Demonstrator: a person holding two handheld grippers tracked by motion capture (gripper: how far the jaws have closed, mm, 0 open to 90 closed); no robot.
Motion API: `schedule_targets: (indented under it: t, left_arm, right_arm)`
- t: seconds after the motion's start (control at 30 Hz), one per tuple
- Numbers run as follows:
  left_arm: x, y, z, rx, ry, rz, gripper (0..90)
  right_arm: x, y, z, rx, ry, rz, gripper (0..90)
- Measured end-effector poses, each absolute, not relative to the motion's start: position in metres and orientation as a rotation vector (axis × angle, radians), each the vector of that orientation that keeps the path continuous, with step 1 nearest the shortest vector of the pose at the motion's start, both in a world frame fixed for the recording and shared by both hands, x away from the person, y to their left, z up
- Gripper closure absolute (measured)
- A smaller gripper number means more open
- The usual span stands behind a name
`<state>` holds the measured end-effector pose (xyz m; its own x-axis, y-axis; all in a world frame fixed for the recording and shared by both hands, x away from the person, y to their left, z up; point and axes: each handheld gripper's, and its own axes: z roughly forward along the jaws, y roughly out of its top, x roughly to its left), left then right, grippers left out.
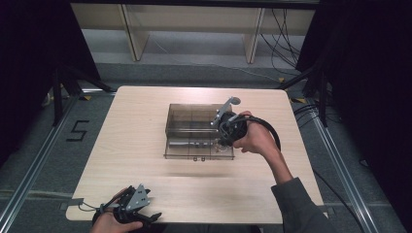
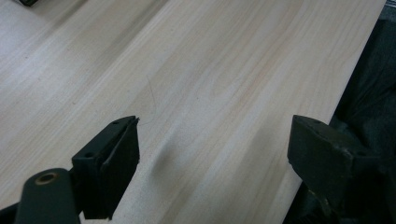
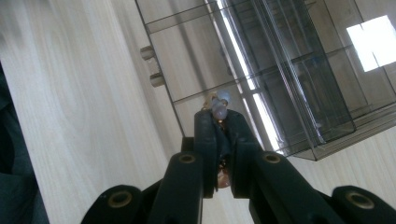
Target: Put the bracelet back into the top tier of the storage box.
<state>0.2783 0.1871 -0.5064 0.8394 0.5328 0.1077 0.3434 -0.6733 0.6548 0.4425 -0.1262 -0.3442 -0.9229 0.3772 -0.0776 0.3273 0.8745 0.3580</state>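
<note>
High view: at the near left corner of the table [image 1: 126,145] the left gripper [image 1: 138,213] rests in a hand, its 2 jaws wide apart with nothing but bare wood between them. Further right, mid-table, stands a clear box [image 1: 187,127] with compartments. Over the box's near right corner the right gripper [image 3: 219,114] is clamped on a small pale item [image 3: 219,108], which pokes from the jaw tips.

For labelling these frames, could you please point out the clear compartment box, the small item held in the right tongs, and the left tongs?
Clear compartment box [image 1: 190,119]: high view, on a divider inside.
Small item [image 3: 219,108]: right gripper view, its pale tip past the jaws.
Left tongs [image 2: 212,158]: left gripper view, midway between the open tips.
</note>
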Motion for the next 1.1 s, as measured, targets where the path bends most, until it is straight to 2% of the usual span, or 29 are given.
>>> schedule_targets:
  t: [0.57, 1.1]
  left_arm:
    - [0.278, 0.188, -0.506, 2.367, 0.632, 0.371, 16.8]
    - [0.277, 0.187, -0.506, 2.366, 0.638, 0.394, 16.8]
  right_arm:
    - [0.452, -0.123, -0.363, 0.572, 2.932, 0.465, 85.4]
    - [0.464, -0.117, -0.395, 0.604, 2.977, 0.407, 85.2]
